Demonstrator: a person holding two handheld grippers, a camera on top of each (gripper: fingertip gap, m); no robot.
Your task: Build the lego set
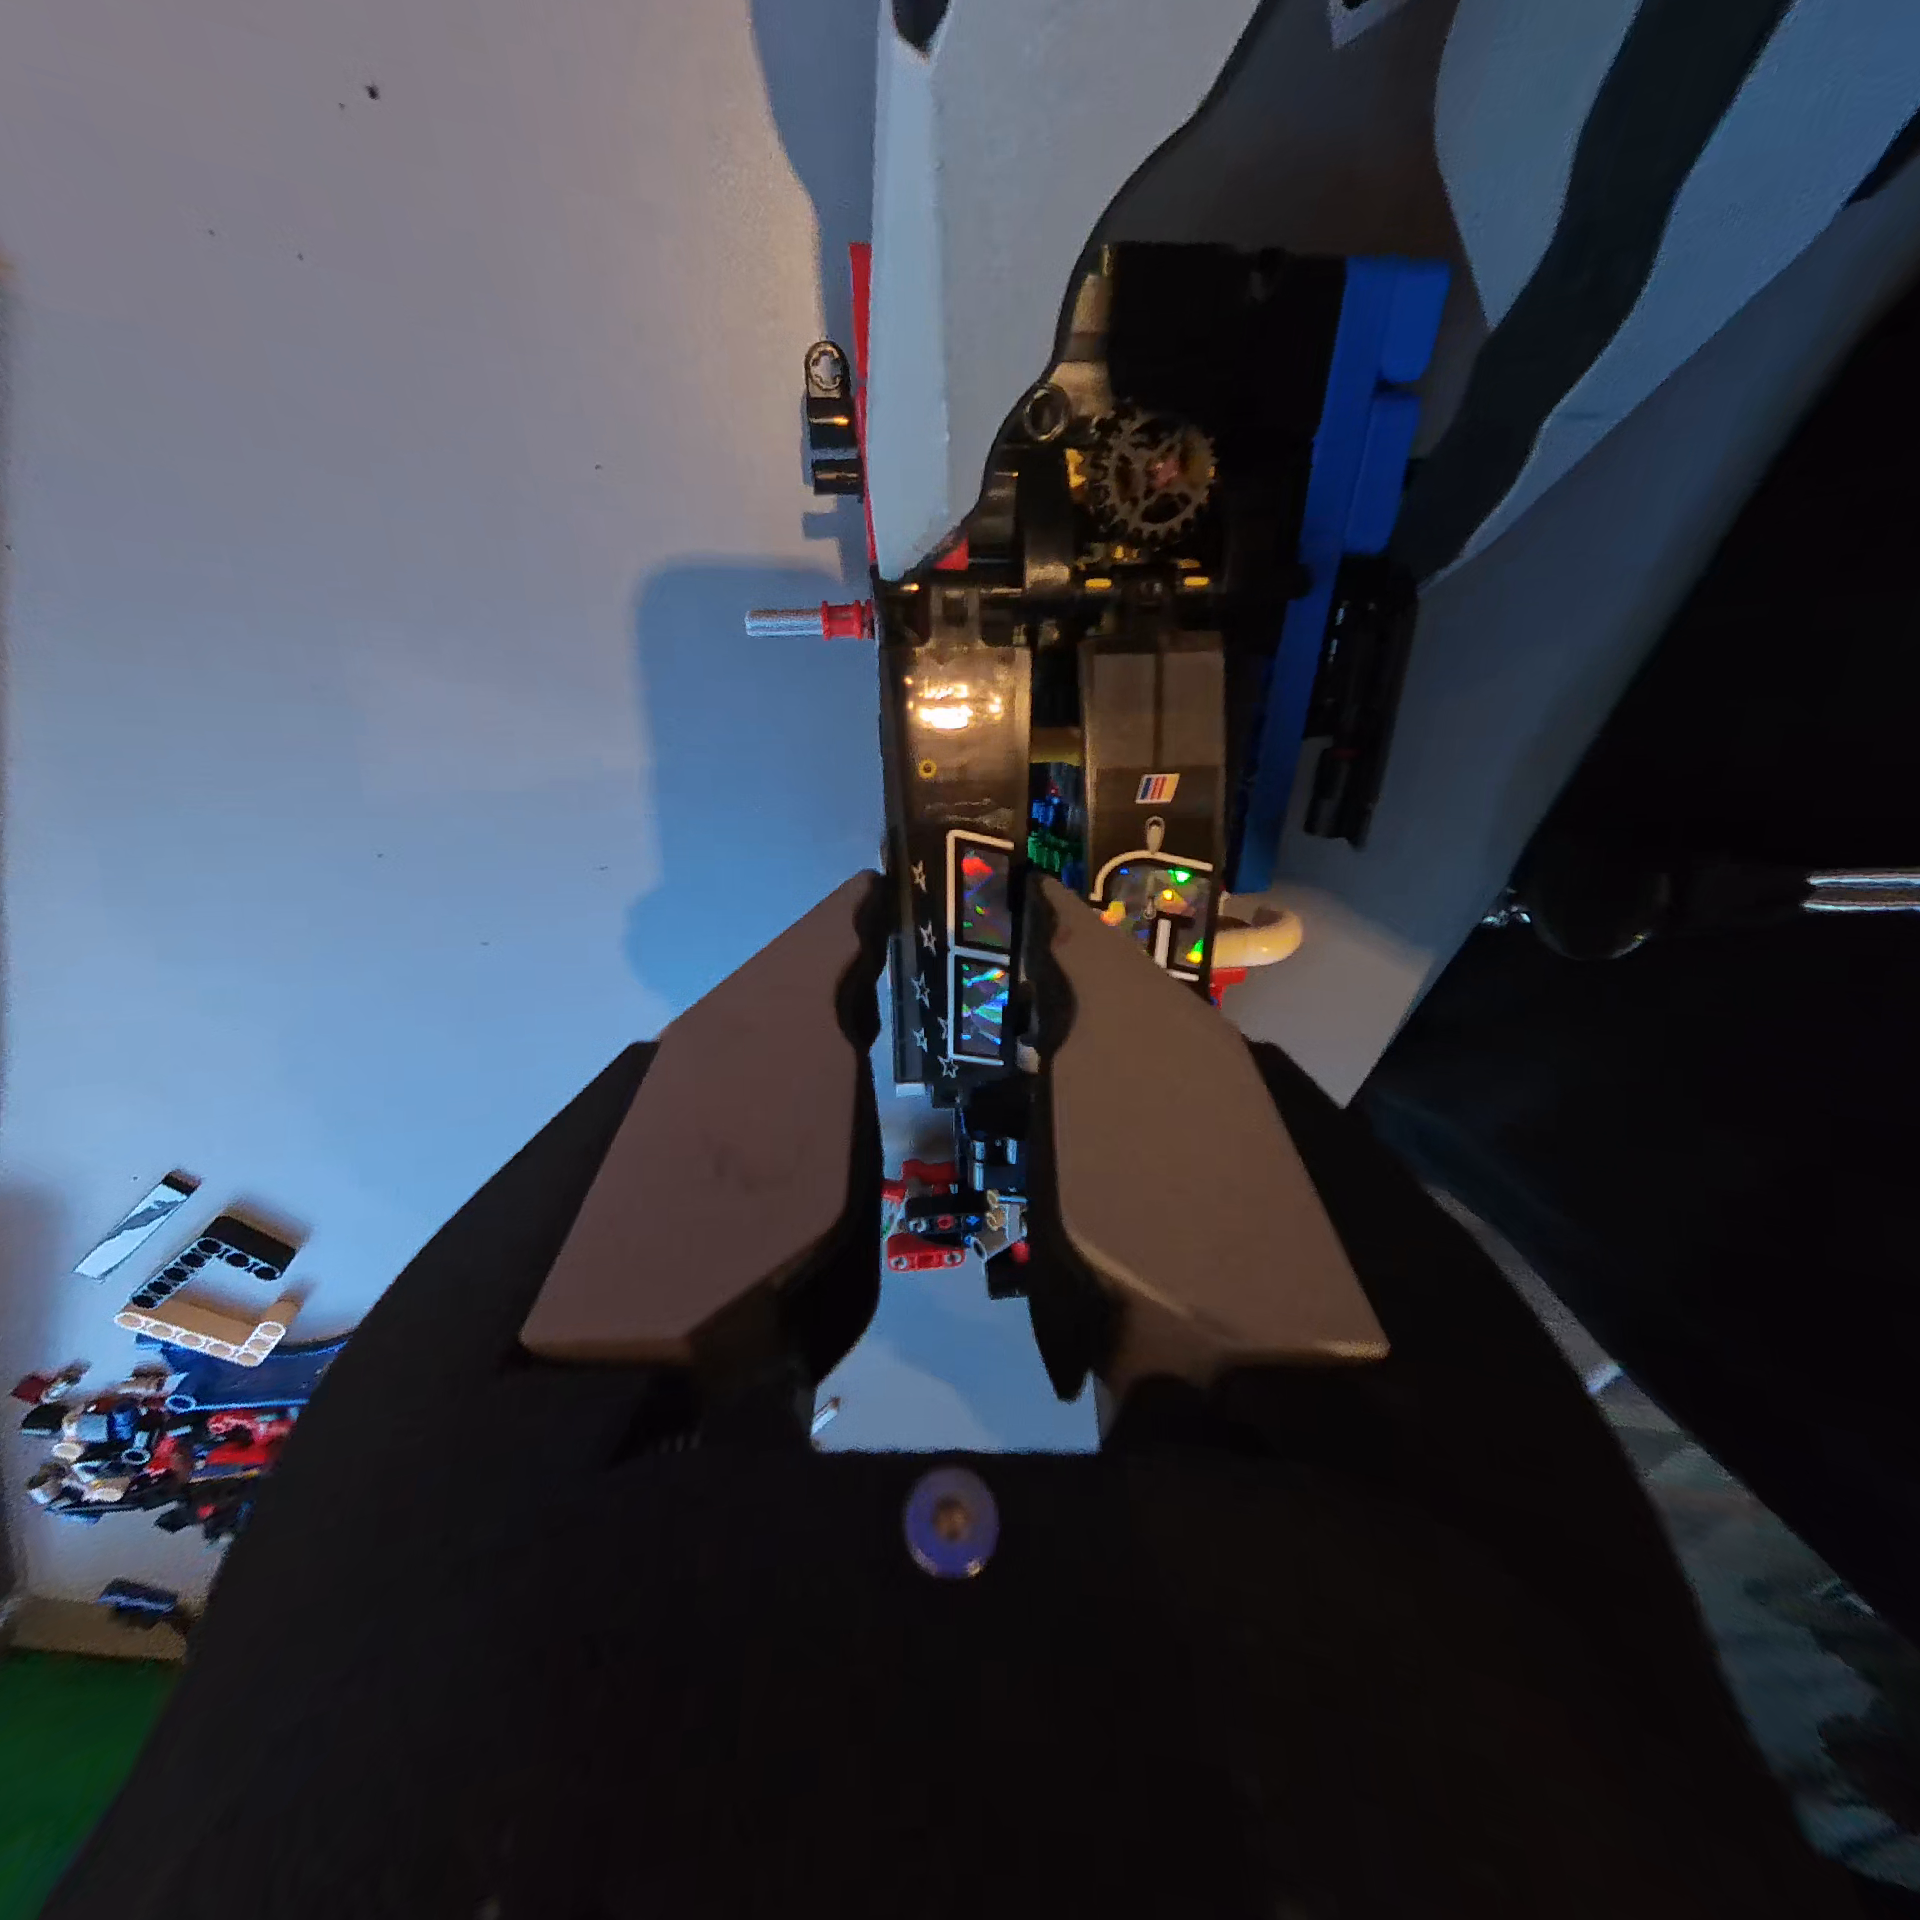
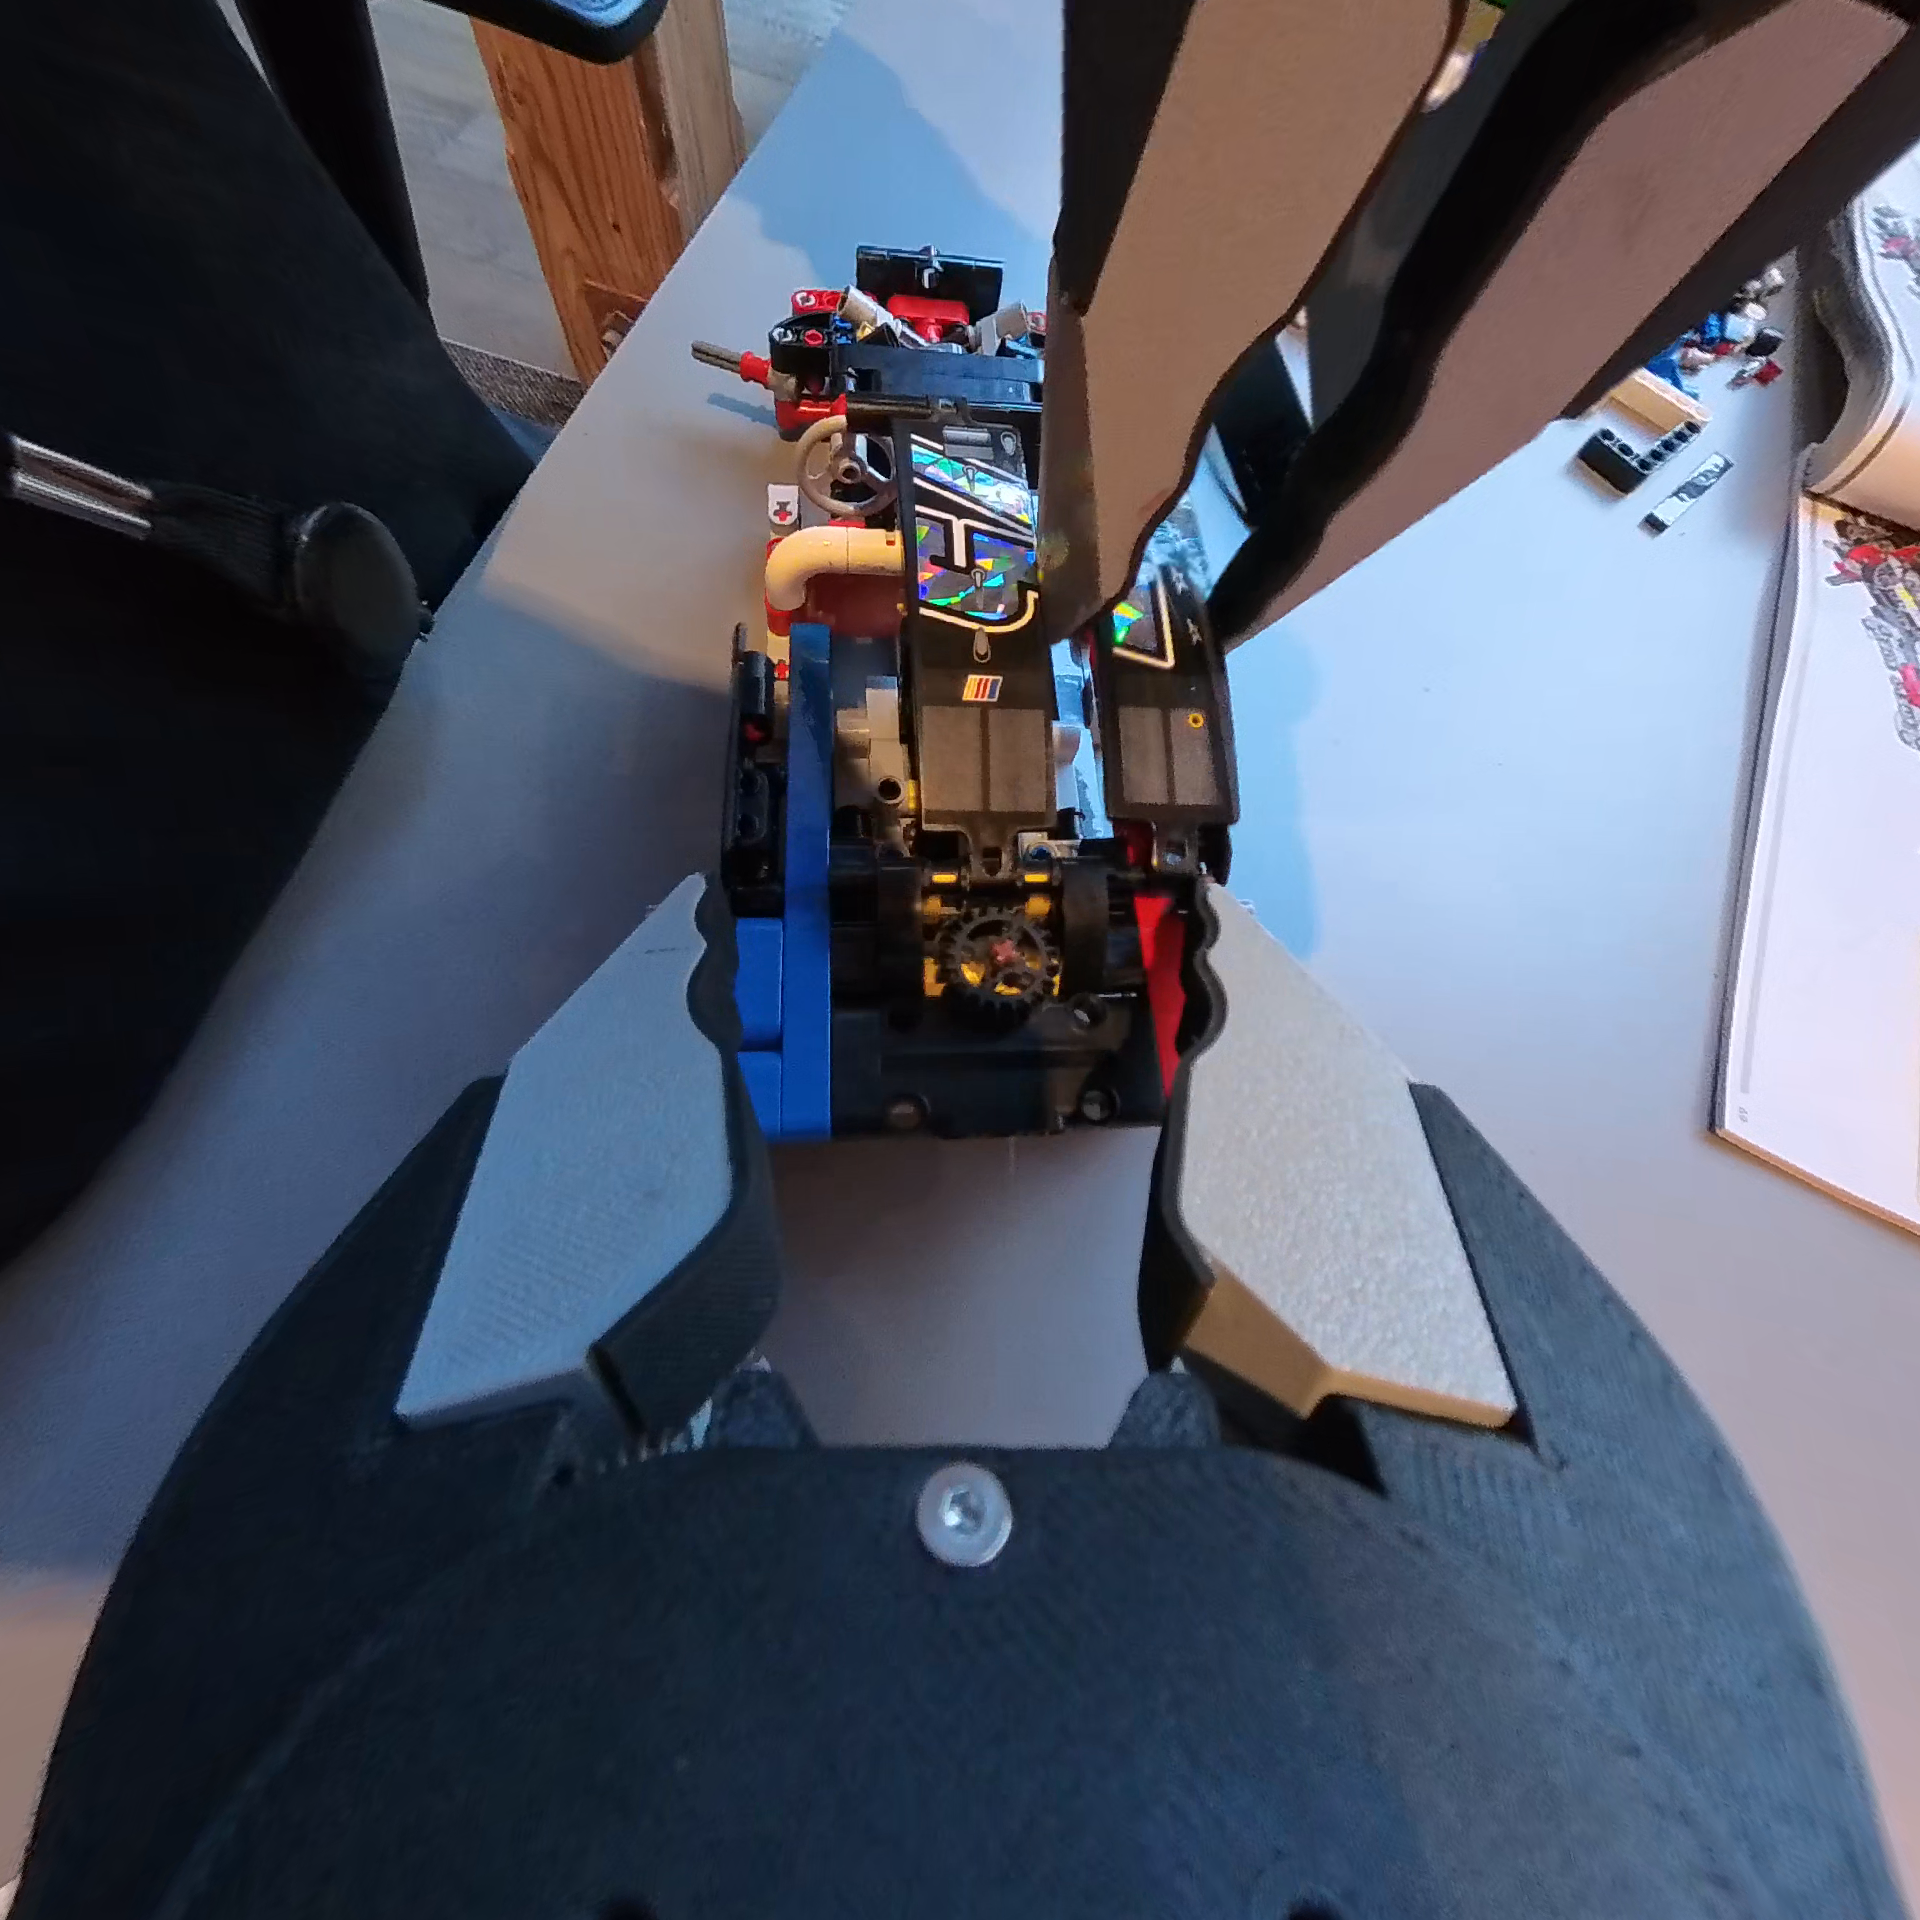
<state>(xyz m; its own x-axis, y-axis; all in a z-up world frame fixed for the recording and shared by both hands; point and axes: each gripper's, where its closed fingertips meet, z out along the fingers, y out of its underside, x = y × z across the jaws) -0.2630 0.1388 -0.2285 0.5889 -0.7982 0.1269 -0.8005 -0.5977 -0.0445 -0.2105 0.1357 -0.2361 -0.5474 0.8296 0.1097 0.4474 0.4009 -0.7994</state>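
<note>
On the grey surface (image 2: pixel 1455 831), the light, brittle black-and-blue plastic lego car body (image 2: pixel 935 987) sits clamped at its stiff rear by the right tongs (image 2: pixel 951 935), while the left tongs (image 1: pixel 956 914) pinch its fragile black stickered panel (image 1: pixel 961 831).

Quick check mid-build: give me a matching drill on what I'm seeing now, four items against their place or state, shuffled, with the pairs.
Items:
1. left gripper
2. right gripper
3. loose brick pile
4. instruction booklet

Places or states:
A. lies flat at the table's side, beyond the model
B. clamps the model's rear end, by the black gear
C. pinches a black stickered panel on the model's top
D. sits scattered on the table, apart from the model

Pairs: 1-C, 2-B, 3-D, 4-A
</note>
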